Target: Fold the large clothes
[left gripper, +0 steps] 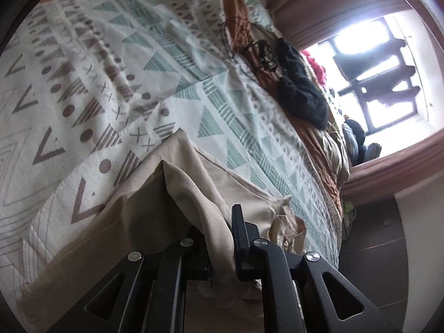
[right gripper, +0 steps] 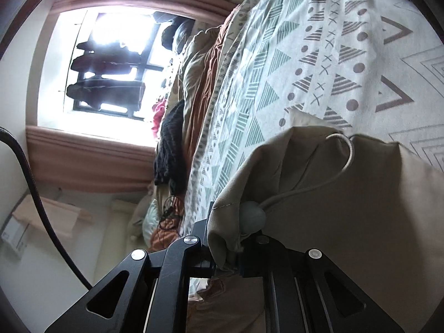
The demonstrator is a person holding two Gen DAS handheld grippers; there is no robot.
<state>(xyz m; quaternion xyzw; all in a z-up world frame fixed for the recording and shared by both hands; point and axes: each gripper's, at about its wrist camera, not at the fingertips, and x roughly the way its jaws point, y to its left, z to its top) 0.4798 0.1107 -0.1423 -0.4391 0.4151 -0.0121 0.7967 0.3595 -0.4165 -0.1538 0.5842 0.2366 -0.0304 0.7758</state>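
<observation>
Patterned bedspread [left gripper: 116, 88] under beige garment [left gripper: 194, 172].

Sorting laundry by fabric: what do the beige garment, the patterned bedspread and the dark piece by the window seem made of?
Beige garment: smooth, matte woven cloth, probably cotton blend; it drapes in soft folds.
Patterned bedspread: woven cotton-like textile; the motifs look woven in.
Dark piece: chunky knit, perhaps wool or acrylic; fuzzy, ribbed surface.

The left gripper [left gripper: 219, 238] pinches a fold of the beige garment [left gripper: 194, 183], which drapes over the near edge of the patterned bedspread [left gripper: 111, 69], a dark knit [left gripper: 302, 88] lying far right.
</observation>
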